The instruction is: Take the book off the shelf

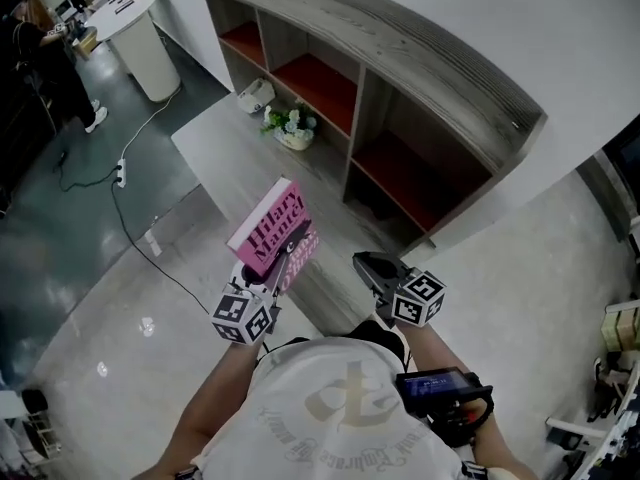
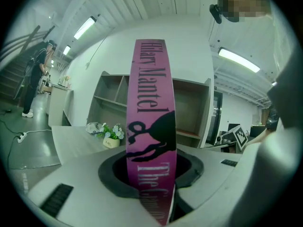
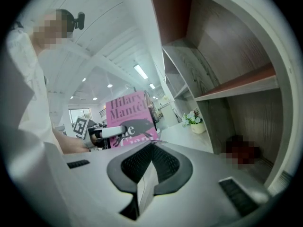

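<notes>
A pink paperback book (image 1: 272,228) with "Hilary Mantel" on its cover is held up in the air in front of the wooden shelf unit (image 1: 400,88). My left gripper (image 1: 285,260) is shut on the book's lower end. In the left gripper view the pink spine (image 2: 150,126) stands upright between the jaws of the left gripper (image 2: 150,176). My right gripper (image 1: 368,264) hangs beside it to the right, shut and empty. In the right gripper view the book (image 3: 125,115) shows to the left beyond the closed jaws of the right gripper (image 3: 150,162).
The shelf unit's red-floored compartments (image 1: 410,173) look empty. A low grey table (image 1: 215,138) stands before it with a small flower pot (image 1: 292,128) and a white object (image 1: 257,94). A cable (image 1: 120,173) lies on the floor at left, near a person (image 1: 50,68).
</notes>
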Tool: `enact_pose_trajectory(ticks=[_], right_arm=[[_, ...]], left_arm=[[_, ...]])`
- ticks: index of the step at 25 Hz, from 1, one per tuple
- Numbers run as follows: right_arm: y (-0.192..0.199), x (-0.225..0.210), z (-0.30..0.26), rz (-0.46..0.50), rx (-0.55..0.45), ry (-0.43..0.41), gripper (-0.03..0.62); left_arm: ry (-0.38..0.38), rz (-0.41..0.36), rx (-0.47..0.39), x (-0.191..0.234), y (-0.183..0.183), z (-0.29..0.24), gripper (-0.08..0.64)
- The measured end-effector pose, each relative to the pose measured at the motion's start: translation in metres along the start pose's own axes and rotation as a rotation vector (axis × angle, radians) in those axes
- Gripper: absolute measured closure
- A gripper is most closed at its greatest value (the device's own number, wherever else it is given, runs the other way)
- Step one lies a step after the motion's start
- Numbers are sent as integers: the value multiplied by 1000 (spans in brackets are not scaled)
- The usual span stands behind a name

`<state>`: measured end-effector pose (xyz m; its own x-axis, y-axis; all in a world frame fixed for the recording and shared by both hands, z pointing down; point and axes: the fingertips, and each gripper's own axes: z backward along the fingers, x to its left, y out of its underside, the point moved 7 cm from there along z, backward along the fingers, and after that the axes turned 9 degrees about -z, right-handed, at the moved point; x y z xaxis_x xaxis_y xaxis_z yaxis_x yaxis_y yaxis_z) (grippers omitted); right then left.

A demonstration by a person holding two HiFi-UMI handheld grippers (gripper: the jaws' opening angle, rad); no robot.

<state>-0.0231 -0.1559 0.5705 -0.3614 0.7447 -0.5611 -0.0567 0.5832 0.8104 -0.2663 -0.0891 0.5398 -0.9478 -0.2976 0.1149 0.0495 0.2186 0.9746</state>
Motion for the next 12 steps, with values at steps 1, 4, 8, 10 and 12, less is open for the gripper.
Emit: enact_pose_trajectory(ticks=[1, 4, 8, 10, 12], right_arm=[[0, 1, -1, -3, -1, -3, 589], [-1, 1, -4, -4, 5, -10, 589], [2, 11, -2, 12, 2, -8, 589], [6, 16, -1, 13, -2, -4, 589], [9, 19, -1, 9, -5, -1, 589]], left_arm=[[-6, 6, 12, 1, 4, 4, 403], [-16, 18, 56, 3, 17, 12, 403], [-19, 21, 88, 3, 32, 34, 403], [-28, 29, 91, 4, 37, 44, 403], [-34, 33, 94, 5, 40, 49, 403]])
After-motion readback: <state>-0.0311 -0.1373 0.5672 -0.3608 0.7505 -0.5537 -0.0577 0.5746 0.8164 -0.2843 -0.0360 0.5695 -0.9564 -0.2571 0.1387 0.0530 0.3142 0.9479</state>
